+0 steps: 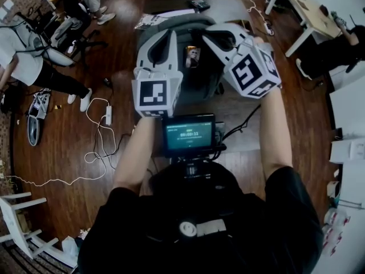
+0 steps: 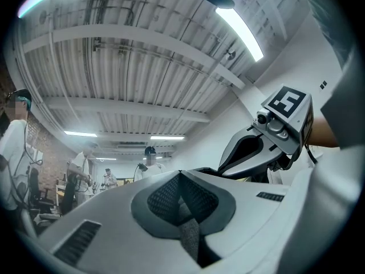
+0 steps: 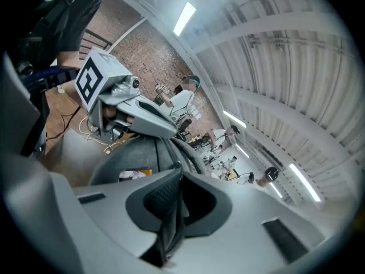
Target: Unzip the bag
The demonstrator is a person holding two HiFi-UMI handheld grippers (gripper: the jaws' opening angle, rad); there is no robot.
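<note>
A dark grey backpack (image 1: 201, 76) stands on the grey table (image 1: 234, 10) under both grippers, with a small picture card (image 1: 193, 56) on its front. My left gripper (image 1: 171, 34) is over the bag's top left; in the left gripper view its jaws (image 2: 179, 173) meet at the tip and point up at the ceiling, holding nothing I can make out. My right gripper (image 1: 207, 36) comes in from the right. Its jaws (image 3: 179, 173) are together, the tip right at the bag (image 3: 137, 153) by its zip line. A small dark tab shows at that tip; whether it is pinched I cannot tell.
Papers (image 1: 155, 19) and a black device (image 1: 199, 4) lie at the table's far end. Cables (image 1: 102, 131) trail over the wooden floor on the left, near seated people. Another table (image 1: 308, 9) stands at the upper right, a white chair (image 1: 23, 221) at the lower left.
</note>
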